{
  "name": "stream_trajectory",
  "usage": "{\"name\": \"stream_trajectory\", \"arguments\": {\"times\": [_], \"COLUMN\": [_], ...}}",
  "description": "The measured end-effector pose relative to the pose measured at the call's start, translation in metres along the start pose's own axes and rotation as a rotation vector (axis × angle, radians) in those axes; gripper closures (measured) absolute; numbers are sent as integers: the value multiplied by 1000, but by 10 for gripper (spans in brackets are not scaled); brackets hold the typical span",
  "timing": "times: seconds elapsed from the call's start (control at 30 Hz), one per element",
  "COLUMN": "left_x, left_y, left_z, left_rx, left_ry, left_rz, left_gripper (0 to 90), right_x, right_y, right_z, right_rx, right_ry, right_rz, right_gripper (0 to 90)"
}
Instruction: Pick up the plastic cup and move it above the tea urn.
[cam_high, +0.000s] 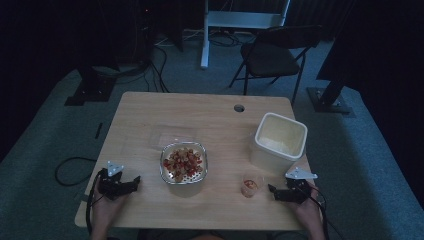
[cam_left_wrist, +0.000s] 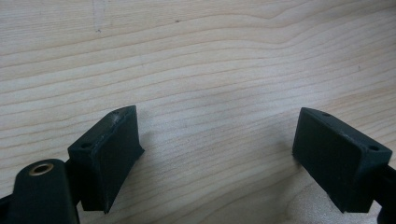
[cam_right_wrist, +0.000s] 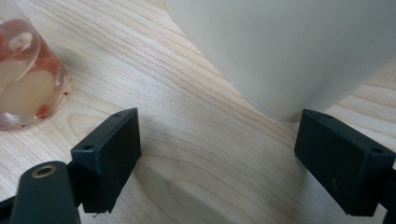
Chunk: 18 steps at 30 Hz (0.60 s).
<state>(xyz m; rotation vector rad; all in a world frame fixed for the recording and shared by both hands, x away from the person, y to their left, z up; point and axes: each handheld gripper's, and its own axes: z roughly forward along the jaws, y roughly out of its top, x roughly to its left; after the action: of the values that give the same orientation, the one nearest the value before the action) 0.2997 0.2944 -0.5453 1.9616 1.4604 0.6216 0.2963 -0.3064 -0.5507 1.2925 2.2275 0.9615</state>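
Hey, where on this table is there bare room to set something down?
The wooden table is bare along its far-left edge and between the square glass bowl of cereal and the left tongs. It's crowded at right: the small clear cup, white plastic bin and right tongs.

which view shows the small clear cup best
The right gripper view: the small clear cup sits close at upper left, its pale and red pieces distinct, though cropped. The high view shows the cup whole but tiny, beside the white bin. The left gripper view faces bare table.
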Motion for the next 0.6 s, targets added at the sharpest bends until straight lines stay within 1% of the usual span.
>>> {"name": "stream_trajectory", "arguments": {"times": [0.07,0.1,0.13,0.17,0.2,0.27,0.4,0.5,0.57,0.6], "left_x": [0,2,3,3,6,6,8,8,10,11], "left_y": [0,0,-1,-1,-2,-2,0,1,3,4], "left_z": [0,-1,-2,-2,-3,-4,-4,-4,-4,-4], "left_rx": [-2,-9,-17,-17,-24,-24,-16,-14,-4,2], "left_ry": [0,4,12,12,15,14,11,17,19,21], "left_rz": [0,-6,-14,-14,-21,-20,-19,-25,-30,-32], "left_gripper": [163,190,238,288,316,343,360,414,429,464], "right_x": [0,0,0,0,0,0,0,0,0,0], "right_y": [0,0,0,0,0,0,0,0,0,0], "right_z": [0,0,0,0,0,0,0,0,0,0], "right_rx": [0,0,0,0,0,0,0,0,0,0], "right_ry": [0,0,0,0,0,0,0,-2,-3,-3], "right_rz": [0,0,0,0,0,0,0,2,3,3], "right_gripper": [141,141,141,141,141,141,141,142,142,142]}}
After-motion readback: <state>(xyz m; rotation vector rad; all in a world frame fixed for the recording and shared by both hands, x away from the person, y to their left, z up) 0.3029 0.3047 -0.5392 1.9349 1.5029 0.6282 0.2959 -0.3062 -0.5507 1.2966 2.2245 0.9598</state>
